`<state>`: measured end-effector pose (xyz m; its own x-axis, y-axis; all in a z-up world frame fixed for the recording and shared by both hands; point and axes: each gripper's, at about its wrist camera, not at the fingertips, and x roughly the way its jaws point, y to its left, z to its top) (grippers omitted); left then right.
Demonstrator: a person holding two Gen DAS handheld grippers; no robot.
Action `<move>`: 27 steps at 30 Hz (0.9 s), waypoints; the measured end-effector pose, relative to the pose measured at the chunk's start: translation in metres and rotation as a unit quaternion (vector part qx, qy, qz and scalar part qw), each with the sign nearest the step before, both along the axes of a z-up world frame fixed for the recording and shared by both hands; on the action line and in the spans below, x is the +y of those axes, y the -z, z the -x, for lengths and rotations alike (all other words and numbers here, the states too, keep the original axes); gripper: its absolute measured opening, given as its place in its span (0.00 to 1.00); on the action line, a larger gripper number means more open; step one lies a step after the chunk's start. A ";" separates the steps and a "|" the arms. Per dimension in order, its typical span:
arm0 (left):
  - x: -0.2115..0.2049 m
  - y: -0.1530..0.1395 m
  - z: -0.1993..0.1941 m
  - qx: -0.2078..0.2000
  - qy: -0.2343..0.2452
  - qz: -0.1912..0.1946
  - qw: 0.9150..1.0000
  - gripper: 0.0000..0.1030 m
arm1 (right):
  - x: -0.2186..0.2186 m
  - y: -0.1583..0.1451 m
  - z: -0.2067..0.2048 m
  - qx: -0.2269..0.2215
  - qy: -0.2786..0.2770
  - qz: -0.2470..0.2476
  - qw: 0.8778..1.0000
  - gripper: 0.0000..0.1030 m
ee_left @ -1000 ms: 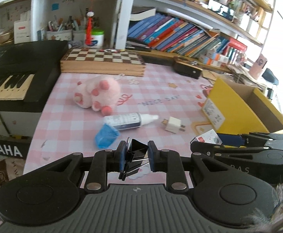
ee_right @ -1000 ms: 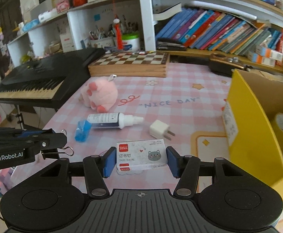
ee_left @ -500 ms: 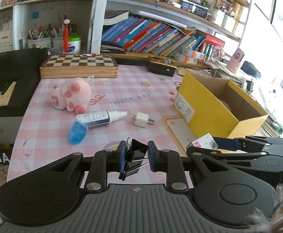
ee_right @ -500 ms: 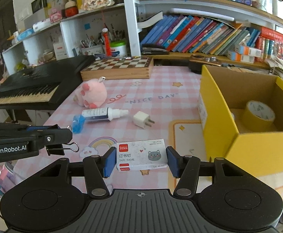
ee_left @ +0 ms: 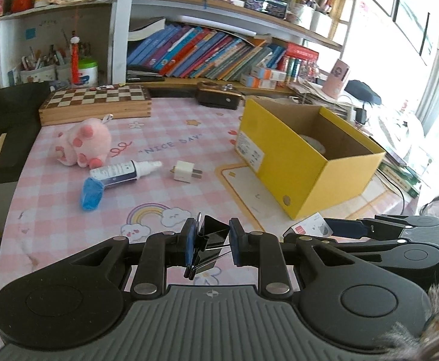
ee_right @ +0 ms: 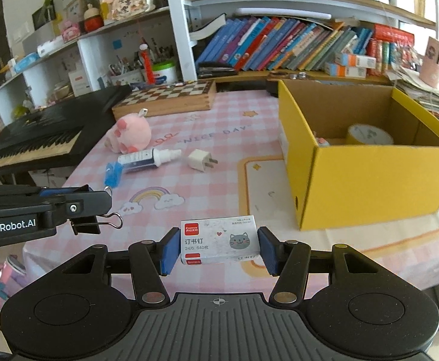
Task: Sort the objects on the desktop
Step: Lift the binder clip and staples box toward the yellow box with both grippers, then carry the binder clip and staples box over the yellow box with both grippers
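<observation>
Both views have swung toward the open yellow cardboard box (ee_left: 306, 162), now nearer.

Left wrist: the left tongs (ee_left: 210, 242) are clenched on a black metal binder clip (ee_left: 208, 237) above the pink checked tabletop (ee_left: 165, 192); its springy wire loops could twist out.

Right wrist: the right tongs (ee_right: 219, 248) grasp a glossy white staple box (ee_right: 219, 243) by its smooth ends, near the yellow box, so it may slip.

Yellow box (ee_right: 369, 180): matt cardboard. Left of it: fluffy pink plush toy (ee_right: 130, 134), glossy white plastic plug (ee_right: 199, 159). Behind: varnished wooden chessboard (ee_right: 166, 97). Counter (ee_right: 213, 138): smooth printed cloth.
</observation>
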<state>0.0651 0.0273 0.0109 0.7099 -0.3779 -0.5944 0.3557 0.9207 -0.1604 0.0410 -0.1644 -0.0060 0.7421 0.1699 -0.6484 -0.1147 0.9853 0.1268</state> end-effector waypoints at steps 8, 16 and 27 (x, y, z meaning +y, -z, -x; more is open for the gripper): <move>-0.008 -0.001 0.019 -0.003 0.020 0.003 1.000 0.21 | -0.008 -0.001 0.021 0.001 0.014 0.000 1.000 0.53; -0.018 0.000 0.033 -0.005 0.038 -0.002 0.999 0.21 | -0.019 0.003 0.036 0.008 0.033 -0.006 0.999 0.54; -0.035 -0.001 0.041 -0.007 0.067 -0.006 0.998 0.21 | -0.032 0.003 0.051 0.009 0.056 -0.008 0.998 0.53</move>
